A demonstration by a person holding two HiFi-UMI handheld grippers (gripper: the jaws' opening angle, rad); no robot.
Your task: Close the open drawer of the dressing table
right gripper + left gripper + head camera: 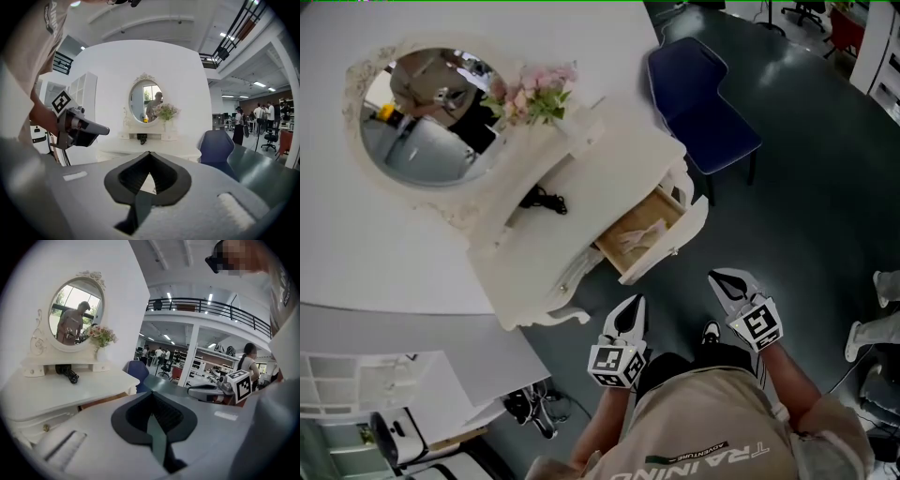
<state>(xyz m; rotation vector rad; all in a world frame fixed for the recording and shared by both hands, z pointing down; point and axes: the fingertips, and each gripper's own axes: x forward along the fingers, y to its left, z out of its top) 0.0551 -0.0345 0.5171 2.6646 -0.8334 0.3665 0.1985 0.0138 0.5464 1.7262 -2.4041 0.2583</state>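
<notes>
**Drawer open, both grippers short of it**

Drawer [642, 234] juts out of the front of the white dressing table [609, 150], pulled well out, its wooden inside showing with pale papers lying in it. Left gripper [635, 305] hovers just below the table's near corner, apart from the drawer front; its jaws are pressed together at the tips with nothing between them. Right gripper [724, 278] hangs lower right of the drawer, clear of it, jaws likewise closed on nothing. Each carries a cube with black-and-white square markers.

On the tabletop lies a black corded item [542, 200], with pink flowers [534, 94] beside the oval mirror [427, 112]. A blue chair [703, 103] stands just beyond the table.

The person's beige shirt [703, 412] bears the word "TRAINING", upside down in the head view; the smaller line beside it is too fine to read.
</notes>
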